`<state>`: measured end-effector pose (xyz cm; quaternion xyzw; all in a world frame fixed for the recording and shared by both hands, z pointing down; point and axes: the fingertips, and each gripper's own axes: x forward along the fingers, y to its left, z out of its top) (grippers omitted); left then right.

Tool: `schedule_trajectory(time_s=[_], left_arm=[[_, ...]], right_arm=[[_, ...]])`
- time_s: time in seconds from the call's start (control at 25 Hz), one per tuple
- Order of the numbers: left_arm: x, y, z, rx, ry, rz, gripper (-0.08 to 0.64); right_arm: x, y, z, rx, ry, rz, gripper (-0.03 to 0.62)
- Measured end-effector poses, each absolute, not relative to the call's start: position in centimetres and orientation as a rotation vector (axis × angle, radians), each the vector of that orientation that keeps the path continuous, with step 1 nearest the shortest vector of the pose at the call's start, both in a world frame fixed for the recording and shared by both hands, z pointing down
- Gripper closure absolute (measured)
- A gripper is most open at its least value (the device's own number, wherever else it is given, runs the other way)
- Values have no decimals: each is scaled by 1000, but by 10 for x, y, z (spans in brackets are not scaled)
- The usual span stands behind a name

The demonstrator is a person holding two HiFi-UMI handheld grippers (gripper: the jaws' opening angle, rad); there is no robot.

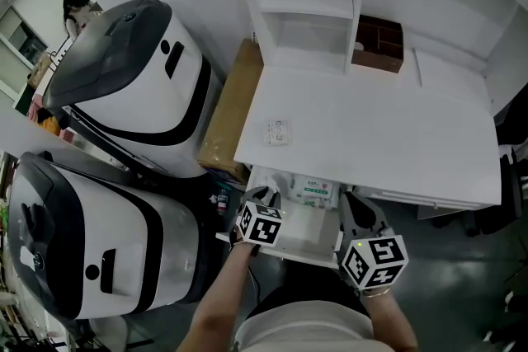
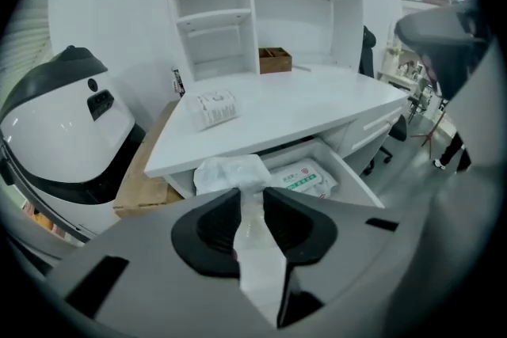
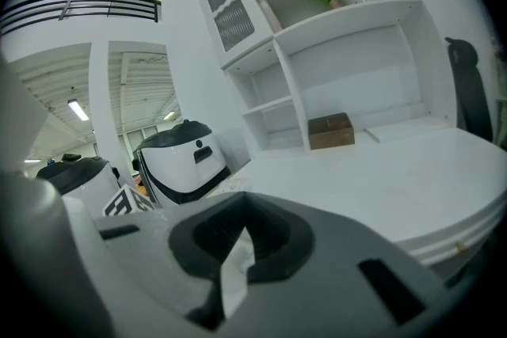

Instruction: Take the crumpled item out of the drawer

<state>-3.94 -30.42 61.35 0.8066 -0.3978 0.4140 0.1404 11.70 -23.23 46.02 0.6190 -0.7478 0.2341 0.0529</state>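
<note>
— A white desk [image 1: 371,136] with shelves, and the drawer [image 2: 354,176] under it is pulled open. What have the tongs got?

— The left tongs [image 2: 252,199] are clamped on a twisted tail of the wad [image 2: 230,170]. The bulk of it sits at the drawer's left end, just under the desk edge. The right tongs [image 3: 242,240] are closed on a white scrap [image 3: 234,273]; whether that's part of the same wad, I can't tell.

— Will it come out easily?

— I'd think so. It looks light, soft and thin, like film or tissue. Pulled by that thin tail it could tear or slip, so a hold nearer the bulk seems safer.

— Anything in the way?

— A packet [image 2: 305,178] lies right beside it in the drawer, and the desk edge overhangs, so it may snag there. A cardboard box [image 1: 231,107] and two big white machines [image 1: 132,70] stand off to the left, well apart from it.
</note>
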Motion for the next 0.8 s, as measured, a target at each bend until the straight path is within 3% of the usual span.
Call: schedule_trajectory(time_s=[0.8], left_arm=[[-73,-283,515,2415,-1369,786,477]], right_arm=[[92,-210,441,1898,-2292,642,591]])
